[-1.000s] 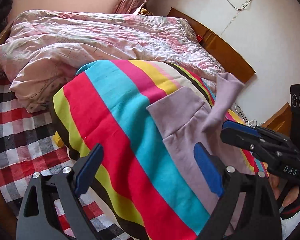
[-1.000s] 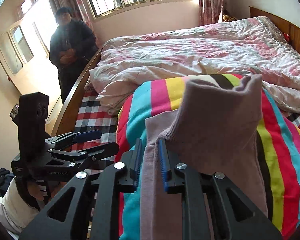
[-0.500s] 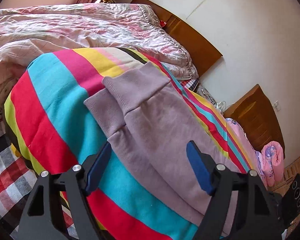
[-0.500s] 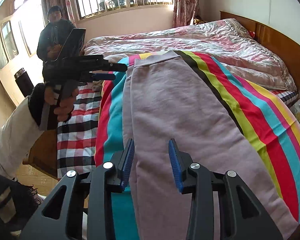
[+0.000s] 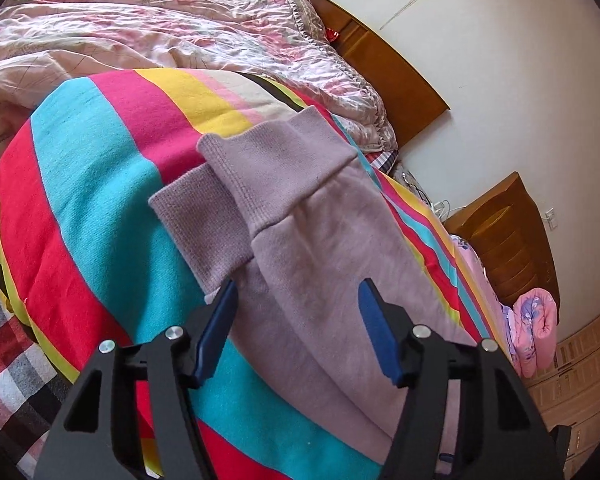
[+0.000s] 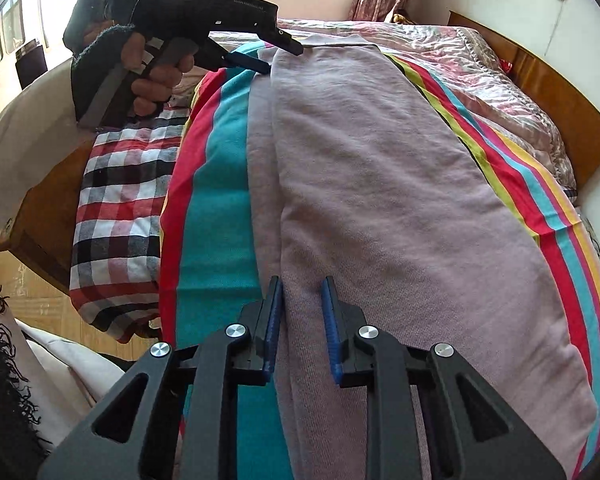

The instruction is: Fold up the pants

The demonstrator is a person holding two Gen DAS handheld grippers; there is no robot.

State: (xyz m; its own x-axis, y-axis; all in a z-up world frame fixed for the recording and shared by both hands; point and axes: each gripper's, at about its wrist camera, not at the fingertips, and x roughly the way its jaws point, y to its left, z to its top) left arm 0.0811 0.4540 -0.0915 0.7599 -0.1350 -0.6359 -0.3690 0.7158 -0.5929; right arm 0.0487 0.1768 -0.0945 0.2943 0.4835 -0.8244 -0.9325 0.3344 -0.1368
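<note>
Bedding fills both views: a wooden-framed bed (image 6: pixel 556 92) carries a crumpled pink floral quilt (image 5: pixel 172 36) at its far end, a red, black and white checked sheet (image 6: pixel 116 208) along one edge, and a bright striped blanket (image 5: pixel 88 184) spread across the middle. On that blanket lie the lilac pants (image 6: pixel 380 200), stretched lengthwise, one leg stacked on the other with the lower leg's edge showing along one side. Their two ribbed cuffs (image 5: pixel 260 184) overlap, slightly offset, at the end toward the quilt.

A person in a dark jacket (image 6: pixel 100 4) stands by the window beyond the bed.

The left claw (image 5: pixel 296 320) hovers over the leg fabric just short of the cuffs, jaws fairly wide apart; they have just been closing, and nothing is pinched between them, the cloth lying beneath. A hand (image 6: pixel 152 68) grips its handle in the right wrist view.

The right claw (image 6: pixel 302 316) sits low over the other end of the pants, jaws narrow after just closing, a ridge of lilac fabric between the blue pads (image 6: pixel 274 320); whether they press it cannot be told.
</note>
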